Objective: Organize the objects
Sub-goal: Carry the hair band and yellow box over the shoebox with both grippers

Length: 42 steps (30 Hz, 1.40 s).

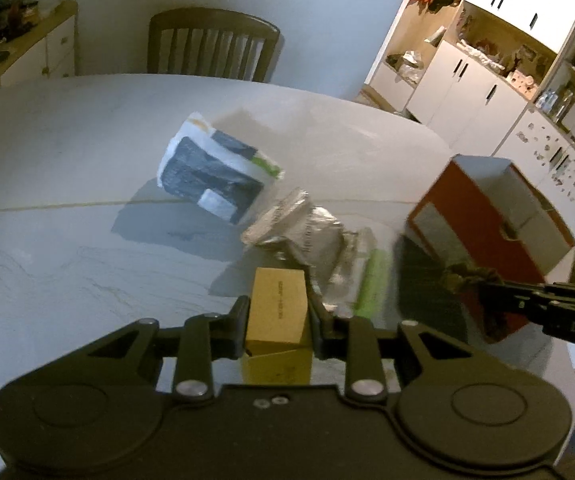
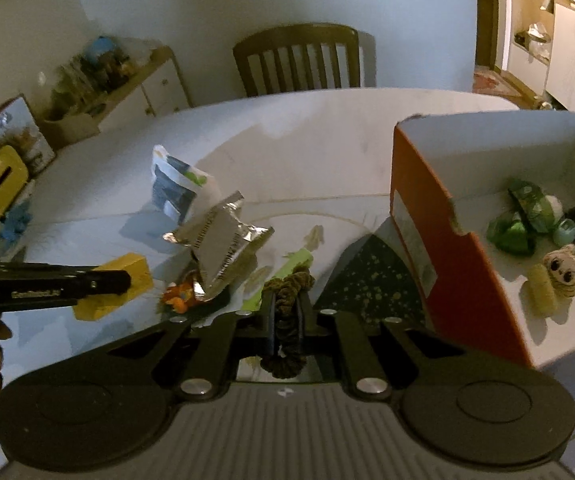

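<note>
The left gripper [image 1: 277, 312] is clenched on a small yellow box [image 1: 277, 312], pinched by its two flat sides between the fingers, a hold that should keep it square while it is carried. In the right wrist view the box [image 2: 125, 276] hangs off the table [image 2: 327, 140], so it appears lifted for moving, not resting.

The right gripper [image 2: 286, 312] grips a dark scrunchie [image 2: 287, 292], squeezed between the fingers with a loop bulging past the tips and another behind them; soft as it is, a tight pinch is probably what stops it slipping.

Just past both sets of fingertips lies the unsorted clutter: a silver foil pouch [image 1: 299, 228], a green strip [image 1: 371, 284] beside it, and, left of the right fingers, something orange [image 2: 177, 296] half under the pouch. Farther out, beyond the pouch, lies a white and dark-blue bag [image 1: 215, 172].

To the right of the right fingers stands the open red carton [image 2: 419, 216], with green wrapped items [image 2: 523, 216], a small doll [image 2: 565, 268] and a yellow piece [image 2: 541, 292] already inside. That suggests it is the collecting place, and both held things are likely bound there; the scrunchie is nearer its wall.

Beyond the table's far edge stands a chair [image 2: 299, 60].
</note>
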### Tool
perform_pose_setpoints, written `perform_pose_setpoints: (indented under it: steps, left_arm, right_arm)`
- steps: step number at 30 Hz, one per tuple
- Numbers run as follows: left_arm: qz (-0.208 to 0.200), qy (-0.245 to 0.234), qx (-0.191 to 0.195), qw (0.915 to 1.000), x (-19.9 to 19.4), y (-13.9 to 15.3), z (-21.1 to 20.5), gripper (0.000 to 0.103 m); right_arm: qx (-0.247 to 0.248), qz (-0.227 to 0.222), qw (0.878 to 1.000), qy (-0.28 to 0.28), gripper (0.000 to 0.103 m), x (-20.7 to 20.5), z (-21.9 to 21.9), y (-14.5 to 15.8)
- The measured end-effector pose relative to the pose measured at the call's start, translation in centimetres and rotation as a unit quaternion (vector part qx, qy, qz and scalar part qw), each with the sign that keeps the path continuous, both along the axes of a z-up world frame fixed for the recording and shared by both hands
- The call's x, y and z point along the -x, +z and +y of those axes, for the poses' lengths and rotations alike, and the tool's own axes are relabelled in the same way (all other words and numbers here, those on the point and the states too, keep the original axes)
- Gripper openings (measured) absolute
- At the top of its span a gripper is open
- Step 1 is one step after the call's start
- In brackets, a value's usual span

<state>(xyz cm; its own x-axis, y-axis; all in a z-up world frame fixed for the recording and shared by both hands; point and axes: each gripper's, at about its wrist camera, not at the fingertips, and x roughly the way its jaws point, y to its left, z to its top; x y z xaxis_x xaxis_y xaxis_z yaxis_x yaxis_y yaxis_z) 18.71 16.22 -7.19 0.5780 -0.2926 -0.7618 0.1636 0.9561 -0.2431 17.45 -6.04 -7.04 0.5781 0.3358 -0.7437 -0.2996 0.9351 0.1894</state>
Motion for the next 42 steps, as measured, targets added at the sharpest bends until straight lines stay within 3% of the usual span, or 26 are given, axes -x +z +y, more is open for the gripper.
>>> perform_pose_setpoints:
  steps: [11,20,30,42]
  left_arm:
    - [-0.030,-0.038,0.027,0.9985,1.8,4.4,-5.8,0.028]
    - [-0.054,-0.088,0.042,0.9937,1.9,6.8,-12.7,0.028]
    - [-0.061,-0.120,0.034,0.9903,0.8,7.2,-20.1,0.028]
    - [-0.060,-0.131,0.002,0.9895,-1.7,5.7,-27.6,0.028]
  right_arm:
    - [-0.027,-0.030,0.999,-0.006,0.009,2.9,-4.7,4.6]
    - [-0.039,-0.051,0.998,-0.026,0.009,3.2,-9.6,6.5]
    - [-0.044,-0.067,0.995,-0.054,0.009,2.1,-16.1,7.3]
    - [-0.044,-0.072,0.994,-0.067,0.009,-1.1,-23.0,6.8]
